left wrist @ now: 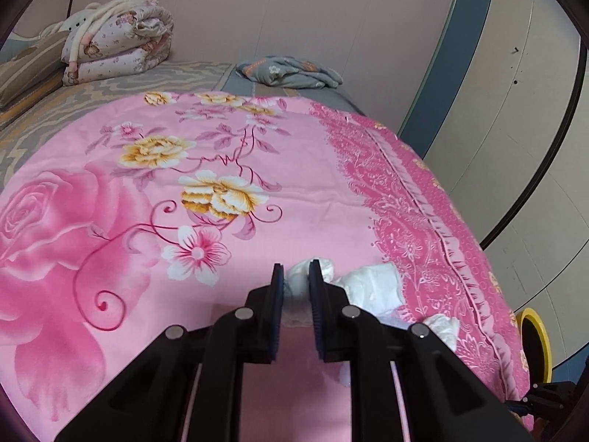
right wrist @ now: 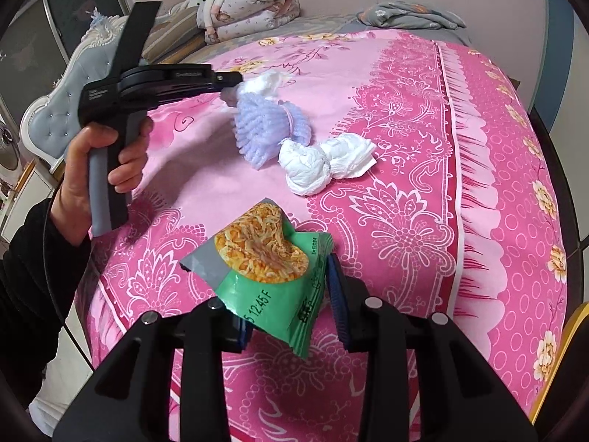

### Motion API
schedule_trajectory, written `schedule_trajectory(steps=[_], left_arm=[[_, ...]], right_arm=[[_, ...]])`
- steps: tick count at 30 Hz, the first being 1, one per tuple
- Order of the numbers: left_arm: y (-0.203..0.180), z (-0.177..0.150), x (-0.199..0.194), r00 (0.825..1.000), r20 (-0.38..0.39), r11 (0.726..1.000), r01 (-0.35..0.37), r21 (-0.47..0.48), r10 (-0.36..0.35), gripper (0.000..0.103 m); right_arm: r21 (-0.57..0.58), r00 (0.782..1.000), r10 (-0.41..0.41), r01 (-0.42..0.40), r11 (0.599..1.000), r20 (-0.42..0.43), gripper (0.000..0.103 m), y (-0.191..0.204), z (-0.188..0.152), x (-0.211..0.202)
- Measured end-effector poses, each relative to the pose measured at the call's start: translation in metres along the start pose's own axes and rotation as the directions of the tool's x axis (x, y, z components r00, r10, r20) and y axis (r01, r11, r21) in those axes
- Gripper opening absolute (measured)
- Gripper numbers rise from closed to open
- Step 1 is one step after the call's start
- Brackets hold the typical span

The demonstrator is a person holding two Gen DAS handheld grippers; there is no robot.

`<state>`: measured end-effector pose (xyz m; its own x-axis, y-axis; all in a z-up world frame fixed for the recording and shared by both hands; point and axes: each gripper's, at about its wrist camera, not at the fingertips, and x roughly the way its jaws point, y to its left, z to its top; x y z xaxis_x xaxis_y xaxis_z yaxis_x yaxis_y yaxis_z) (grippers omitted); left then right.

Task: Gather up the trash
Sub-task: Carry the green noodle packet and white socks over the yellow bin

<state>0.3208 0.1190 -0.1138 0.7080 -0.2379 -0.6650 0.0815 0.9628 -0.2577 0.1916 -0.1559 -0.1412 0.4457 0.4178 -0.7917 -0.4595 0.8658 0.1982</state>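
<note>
Bed (right wrist: 423,221): covered by a pink floral sheet.
Centre: white tissue wad (right wrist: 324,164).
11 o'clock: folded quilt (right wrist: 250,3).
1 o'clock: grey cloth (right wrist: 412,13).

A tied wad (right wrist: 324,164) lies on the bedspread (right wrist: 405,110), foam net (right wrist: 268,129) just behind.

On the green snack packet (right wrist: 272,276), low in the middle of my right wrist view, I read "12:45 F" after a cut-off "5". Its other print, and my left gripper's (right wrist: 230,90) lettering, are too small to read.
</note>
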Motion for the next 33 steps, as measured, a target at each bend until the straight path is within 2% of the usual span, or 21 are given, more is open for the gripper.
schedule_trajectory(steps=[9,15,25,33], left_arm=[[-0.007,0.005,-0.036,0.999,0.042,1.0,0.016,0.003,-0.017,0.013],[-0.025,0.008,-0.057,0.997,0.068,0.999,0.033,0.017,-0.035,0.013],[-0.08,0.01,-0.088,0.992,0.093,0.995,0.073,0.072,-0.08,0.013],[-0.135,0.015,-0.111,0.985,0.114,0.985,0.117,0.129,-0.133,0.013]], right_arm=[[0.007,0.999,-0.002,0.001,1.0,0.037,0.033,0.006,-0.001,-0.023],[0.022,0.995,-0.027,0.025,0.999,0.095,0.033,0.003,0.001,-0.054],[0.051,0.975,-0.092,0.083,0.995,0.202,0.033,-0.01,0.0,-0.124],[0.129,0.95,-0.168,0.138,0.982,0.262,0.033,-0.036,-0.009,-0.178]])
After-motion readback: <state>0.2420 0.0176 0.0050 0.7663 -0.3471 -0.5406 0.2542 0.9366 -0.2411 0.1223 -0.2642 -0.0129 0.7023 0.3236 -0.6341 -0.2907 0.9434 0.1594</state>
